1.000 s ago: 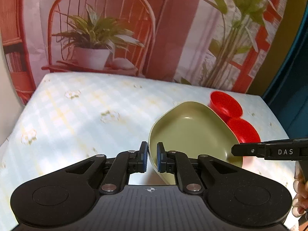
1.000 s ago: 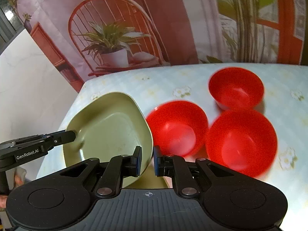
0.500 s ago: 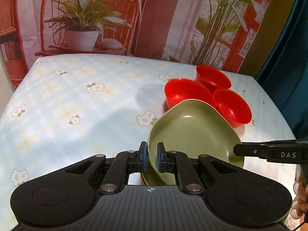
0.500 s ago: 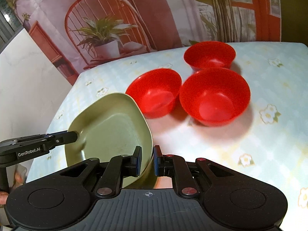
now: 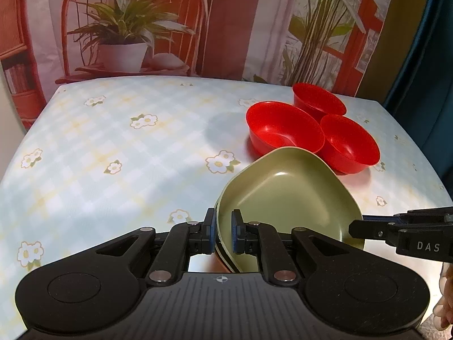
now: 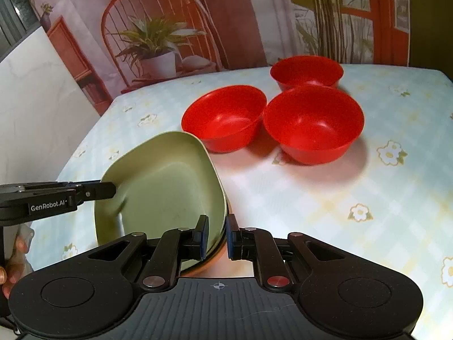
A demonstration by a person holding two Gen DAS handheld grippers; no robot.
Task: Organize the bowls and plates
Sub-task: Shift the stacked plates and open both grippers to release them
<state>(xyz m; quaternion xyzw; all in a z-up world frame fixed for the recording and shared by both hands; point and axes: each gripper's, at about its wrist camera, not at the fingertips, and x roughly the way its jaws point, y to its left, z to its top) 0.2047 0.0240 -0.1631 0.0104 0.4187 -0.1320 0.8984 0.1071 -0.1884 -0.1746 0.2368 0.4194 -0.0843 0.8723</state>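
A green squarish plate (image 5: 286,198) is held level above the table's near edge by both grippers. My left gripper (image 5: 221,233) is shut on its left rim. My right gripper (image 6: 216,236) is shut on its right rim; the plate also shows in the right wrist view (image 6: 161,187). A striped rim of a second plate seems to lie just beneath it. Three red bowls stand close together beyond the plate: a left one (image 6: 223,117), a right one (image 6: 312,123) and a far one (image 6: 307,70). They also show in the left wrist view (image 5: 284,127).
The table (image 5: 113,141) has a pale checked cloth with flowers. A printed backdrop (image 5: 198,22) of a chair and plants hangs behind it. A white wall (image 6: 34,107) is at the left and a dark blue curtain (image 5: 424,56) at the right.
Both grippers have drawn back with the green plate toward the near edge. The red bowls now lie farther from the plate and fully in view.
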